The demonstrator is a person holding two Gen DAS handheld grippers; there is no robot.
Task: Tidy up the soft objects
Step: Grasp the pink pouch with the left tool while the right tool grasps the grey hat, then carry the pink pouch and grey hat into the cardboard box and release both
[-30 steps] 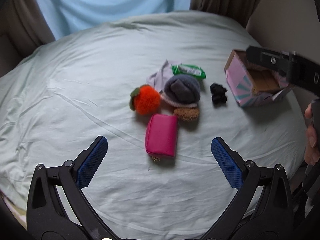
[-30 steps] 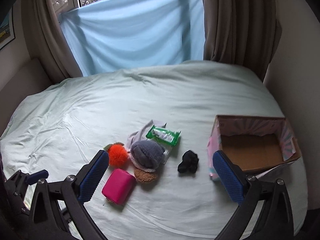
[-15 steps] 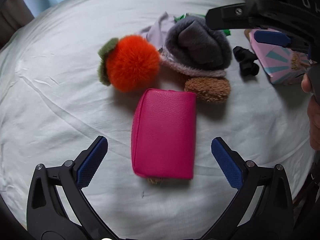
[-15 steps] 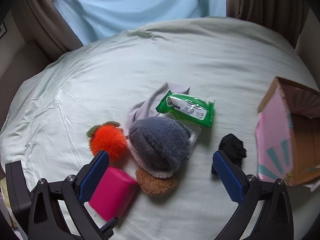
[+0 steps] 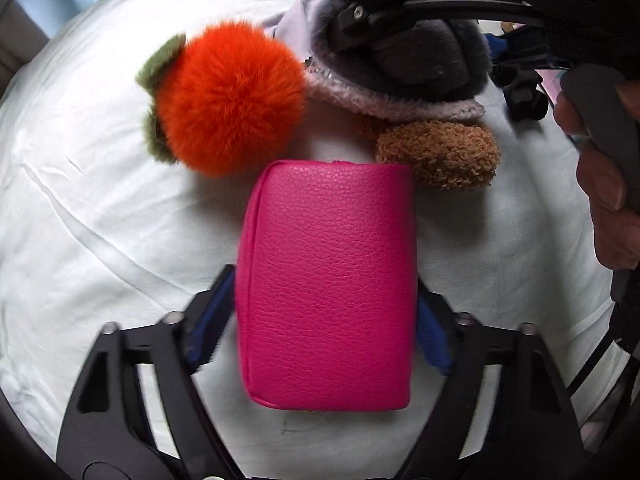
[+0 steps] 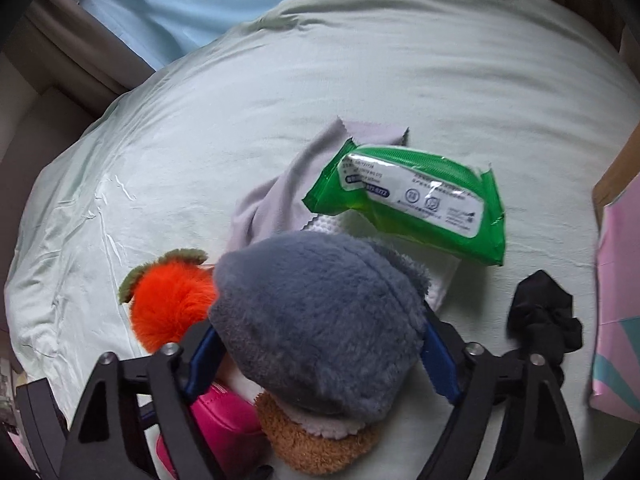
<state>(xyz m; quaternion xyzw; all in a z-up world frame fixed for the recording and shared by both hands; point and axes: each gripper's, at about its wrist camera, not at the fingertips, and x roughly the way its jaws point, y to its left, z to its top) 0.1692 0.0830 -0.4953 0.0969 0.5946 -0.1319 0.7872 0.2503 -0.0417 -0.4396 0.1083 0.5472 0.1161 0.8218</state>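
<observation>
Both tongs had dropped from high above the bed to the pile within a second, their jaws swinging in from full spread. My left tongs (image 5: 326, 326) straddled the pink pouch (image 5: 326, 276), jaws closing, blue pads at or nearly at its long sides; I could not tell whether they pressed yet. My right tongs (image 6: 320, 354) bracketed the grey fleece hat (image 6: 316, 320) in the same way, jaws closing, nothing lifted. That put the first two pickups within reach, I judged, with the patterned box (image 6: 616, 300) waiting at the right edge of the bed sheet (image 6: 360, 80). The pouch lay flat, its far end just beside the orange pompom (image 5: 228, 96) and the brown fuzzy pad (image 5: 438, 154). The hat sat partly on that brown pad, touching the pompom, with a lilac cloth (image 6: 280, 196) and a green wipes pack (image 6: 412, 200) behind it. A black scrunchie (image 6: 540, 312) lay apart, near the box.
</observation>
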